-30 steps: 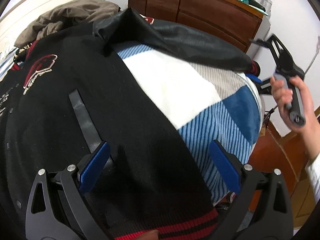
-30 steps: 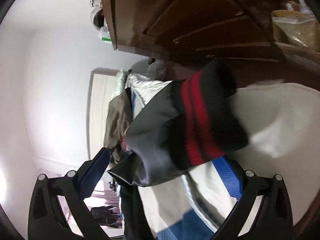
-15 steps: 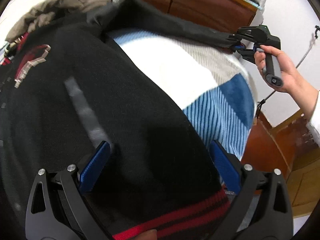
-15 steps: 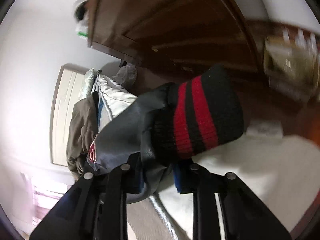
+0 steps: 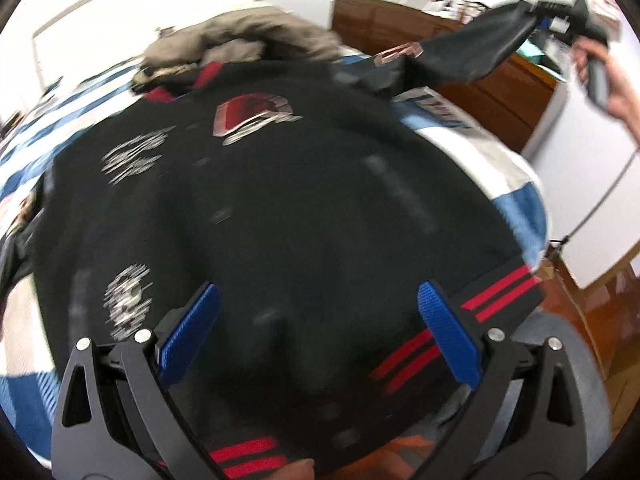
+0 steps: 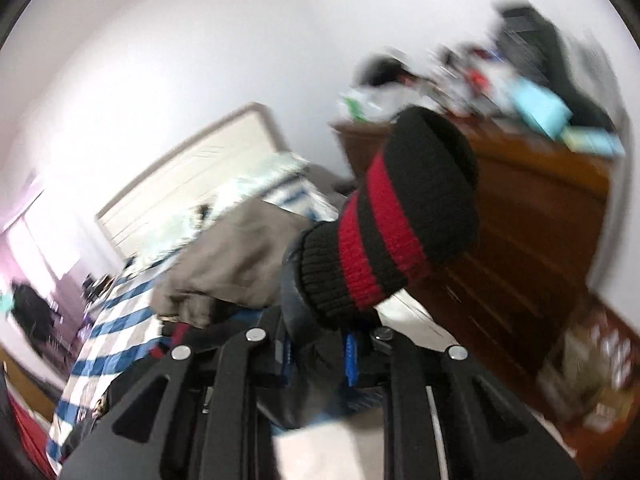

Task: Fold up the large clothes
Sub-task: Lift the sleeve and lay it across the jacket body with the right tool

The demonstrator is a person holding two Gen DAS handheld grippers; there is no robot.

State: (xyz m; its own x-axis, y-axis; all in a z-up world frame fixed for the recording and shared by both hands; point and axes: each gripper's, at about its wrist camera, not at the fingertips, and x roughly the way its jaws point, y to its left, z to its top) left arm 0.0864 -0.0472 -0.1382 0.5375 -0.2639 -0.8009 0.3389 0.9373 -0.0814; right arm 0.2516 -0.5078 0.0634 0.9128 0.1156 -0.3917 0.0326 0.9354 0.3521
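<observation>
Two grippers work over a black varsity jacket [image 5: 304, 208] that lies spread on a bed with a blue-and-white striped blanket [image 5: 516, 184]. The left gripper [image 5: 316, 336] hangs above the jacket's lower edge, its blue pads [image 5: 192, 332] standing wide apart with nothing pinched between them; the black-and-red ribbed hem [image 5: 496, 292] runs under and past the right-hand pad. The jacket's front shows a red and white chest patch [image 5: 252, 116] and smaller pale emblems, all smeared by motion blur. In the left wrist view the right gripper [image 5: 556, 20] is up at the top right, gripped by a bare hand [image 5: 616, 88], and the jacket's shiny black sleeve [image 5: 472, 56] stretches up from the body to its jaws, clear of the blanket. In the right wrist view the jaws are closing on that sleeve, the blue pads pressed against the fabric just behind the knitted cuff [image 6: 400, 224], which sticks out past the fingers with its two red stripes showing. A brown-grey garment [image 5: 244, 44] lies bunched at the far end of the bed, beyond the jacket's collar. A wooden dresser [image 5: 480, 80] with a cluttered top stands beside the bed against the white wall.
</observation>
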